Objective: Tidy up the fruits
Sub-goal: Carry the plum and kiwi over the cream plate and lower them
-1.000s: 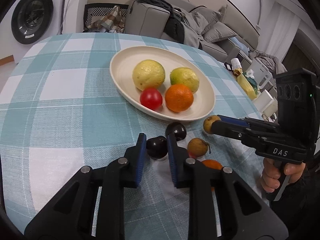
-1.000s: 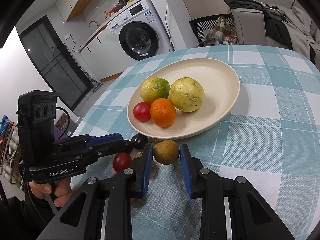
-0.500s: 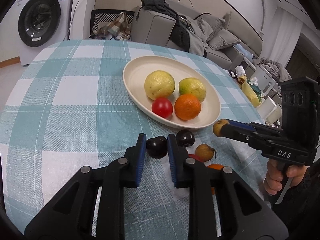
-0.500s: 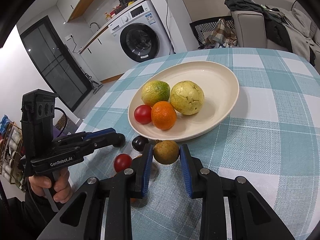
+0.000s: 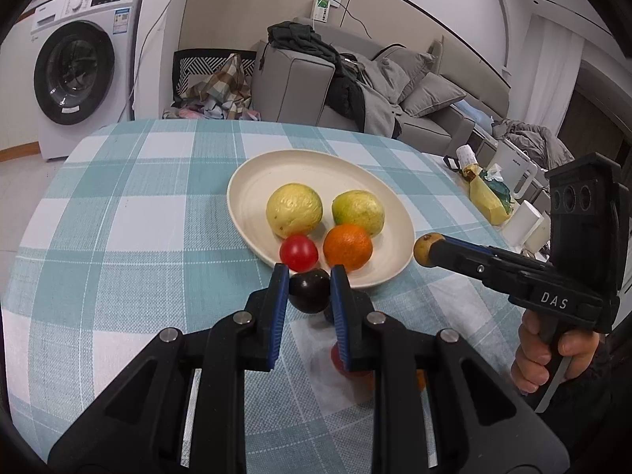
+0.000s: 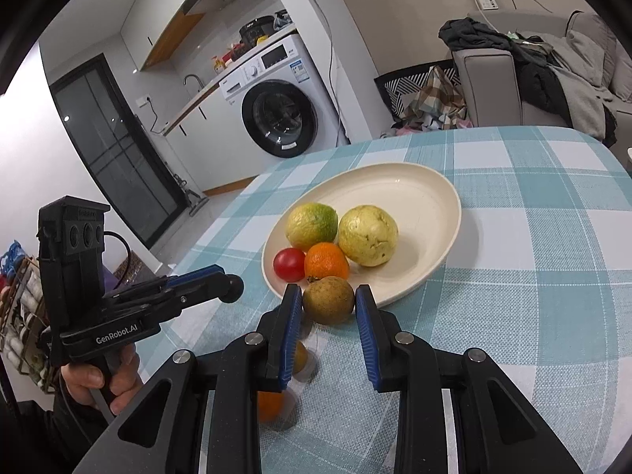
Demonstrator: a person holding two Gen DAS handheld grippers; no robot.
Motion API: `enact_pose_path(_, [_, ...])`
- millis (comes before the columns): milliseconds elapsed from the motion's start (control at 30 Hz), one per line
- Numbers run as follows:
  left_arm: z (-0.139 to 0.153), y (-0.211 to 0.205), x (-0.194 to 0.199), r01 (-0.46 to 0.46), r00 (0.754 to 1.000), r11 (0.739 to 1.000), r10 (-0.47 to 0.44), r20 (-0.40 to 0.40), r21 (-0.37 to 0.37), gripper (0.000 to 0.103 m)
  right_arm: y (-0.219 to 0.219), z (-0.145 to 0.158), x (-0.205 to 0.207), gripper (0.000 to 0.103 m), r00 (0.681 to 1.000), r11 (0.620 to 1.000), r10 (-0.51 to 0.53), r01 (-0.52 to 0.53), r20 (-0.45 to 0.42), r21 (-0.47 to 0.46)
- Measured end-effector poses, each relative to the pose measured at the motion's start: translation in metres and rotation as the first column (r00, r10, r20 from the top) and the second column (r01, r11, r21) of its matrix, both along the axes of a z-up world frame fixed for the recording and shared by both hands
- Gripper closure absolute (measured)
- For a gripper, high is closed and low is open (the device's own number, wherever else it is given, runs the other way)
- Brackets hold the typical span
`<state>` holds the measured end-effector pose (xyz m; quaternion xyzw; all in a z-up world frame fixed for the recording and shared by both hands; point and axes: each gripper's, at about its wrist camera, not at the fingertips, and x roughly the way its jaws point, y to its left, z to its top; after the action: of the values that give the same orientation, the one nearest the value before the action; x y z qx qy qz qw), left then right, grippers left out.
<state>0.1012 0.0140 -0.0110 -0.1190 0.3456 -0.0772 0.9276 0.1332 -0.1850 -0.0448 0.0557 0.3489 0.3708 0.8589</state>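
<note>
Checked cloth covers the counter (image 5: 118, 237). Left gripper (image 5: 306, 296) fingers clamp a dark plum (image 5: 309, 291) at their tips; right gripper (image 6: 328, 302) fingers clamp a brown fruit (image 6: 328, 299) likewise. Both fruits hang at the near rim of the cream plate (image 5: 252, 181).

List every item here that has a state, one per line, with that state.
left gripper: shut on the dark plum, held clear of the table
right gripper: shut on the brown fruit, near the plate's rim
plate: holds four fruits, far half bare
red tomato: resting in the plate
orange: in the plate, beside the tomato
washing machine: door closed
</note>
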Motion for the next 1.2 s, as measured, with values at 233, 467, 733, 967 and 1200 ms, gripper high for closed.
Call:
enact_pose_path(233, [0.008,-0.012,0.013,0.006,1.000,1.000,-0.006,0.017,0.018,0.084,-0.004,0.004,0.006,0.074,0.999,0.999,-0.040,0.039,0.029,0.037])
enact_pose_path(467, [0.010,-0.024,0.028,0.011,0.999,1.000,-0.012,0.030,0.025,0.084,-0.004,0.003,0.013,0.074,0.997,0.997,-0.071,0.070,0.020,0.038])
enact_pose_path(733, [0.003,-0.036,0.040,0.003,0.999,0.998,-0.005,0.034,0.056,0.084,-0.005,0.001,0.019,0.074,0.996,0.995,-0.092,0.092,0.008,0.030])
enact_pose_path(967, [-0.006,-0.040,0.043,-0.002,0.999,0.996,-0.001,0.034,0.086,0.084,0.001,-0.002,0.019,0.074,0.996,0.996,-0.089,0.089,0.003,-0.003])
enact_pose_path(1200, [-0.008,-0.041,0.042,-0.002,0.999,0.996,-0.001,0.035,0.088,0.084,0.007,-0.004,0.016,0.068,0.996,0.995,-0.088,0.089,0.019,-0.045])
